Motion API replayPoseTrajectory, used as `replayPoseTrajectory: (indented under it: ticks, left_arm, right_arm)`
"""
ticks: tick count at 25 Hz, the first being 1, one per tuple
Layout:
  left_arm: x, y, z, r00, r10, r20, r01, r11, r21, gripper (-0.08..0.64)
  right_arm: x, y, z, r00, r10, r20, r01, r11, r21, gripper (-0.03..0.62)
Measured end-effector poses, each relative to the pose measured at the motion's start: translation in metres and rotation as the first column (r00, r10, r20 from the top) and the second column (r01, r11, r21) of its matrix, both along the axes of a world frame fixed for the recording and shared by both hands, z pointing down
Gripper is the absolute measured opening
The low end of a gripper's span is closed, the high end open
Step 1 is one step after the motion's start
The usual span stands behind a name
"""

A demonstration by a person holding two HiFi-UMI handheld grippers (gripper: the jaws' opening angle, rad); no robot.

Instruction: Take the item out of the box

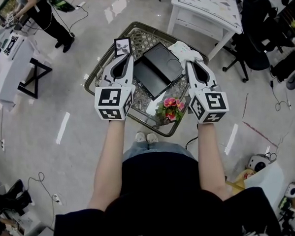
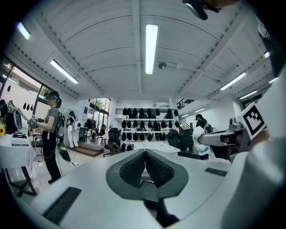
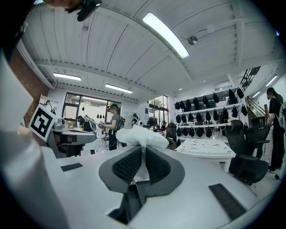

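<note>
In the head view a flat black box [image 1: 157,70] lies on a small glass table [image 1: 97,78], its two black parts overlapping askew. My right gripper [image 1: 189,63] is held level above the table's right side, shut on a white, plastic-wrapped item [image 1: 181,49] that bunches out past its tips. The right gripper view shows the white wrap [image 3: 143,136] pinched between the pads [image 3: 127,165]. My left gripper [image 1: 126,60] hovers over the table's left side. In its own view the left gripper [image 2: 145,157] is shut with nothing between the pads.
Pink flowers [image 1: 170,108] stand at the table's near edge and a small photo frame [image 1: 122,46] at its far left. A white table [image 1: 206,8] and black office chair [image 1: 254,40] are behind on the right. A white stand [image 1: 11,63] and a person [image 1: 48,16] are at the far left.
</note>
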State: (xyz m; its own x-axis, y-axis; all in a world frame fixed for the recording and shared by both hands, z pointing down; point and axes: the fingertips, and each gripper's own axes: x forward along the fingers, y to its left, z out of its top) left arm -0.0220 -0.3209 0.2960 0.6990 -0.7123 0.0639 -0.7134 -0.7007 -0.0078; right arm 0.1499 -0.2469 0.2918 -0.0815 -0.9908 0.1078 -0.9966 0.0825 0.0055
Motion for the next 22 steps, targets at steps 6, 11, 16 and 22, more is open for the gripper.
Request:
replayPoseTrajectory:
  ticks: [6,11,16,22]
  left_arm:
    - [-0.0022,0.0055,0.0046,1.0,-0.002,0.007,0.002,1.0,-0.01,0.02]
    - [-0.0017,0.0077,0.0052,1.0,0.002,0.004,-0.002,1.0,-0.014,0.02]
    - [0.0007,0.0097,0.0064,1.0,0.014,0.004,-0.014,1.0,-0.014,0.02]
    - [0.0013,0.0101,0.0105,1.0,0.019,-0.005,-0.019,0.999,-0.031,0.02]
  right_arm:
    - [-0.0053,0.0028,0.0018,1.0,-0.015,0.008,0.015,1.0,-0.008,0.028]
    - [-0.0074,0.0052,0.0023,1.0,-0.019,0.01,0.019,1.0,-0.014,0.028]
    - [-0.0085,0.0067,0.004,1.0,-0.017,0.008,0.018,1.0,-0.019,0.028]
    - [-0.0088,0.0066,0.0051,1.0,-0.014,0.009,0.014,1.0,-0.026,0.028]
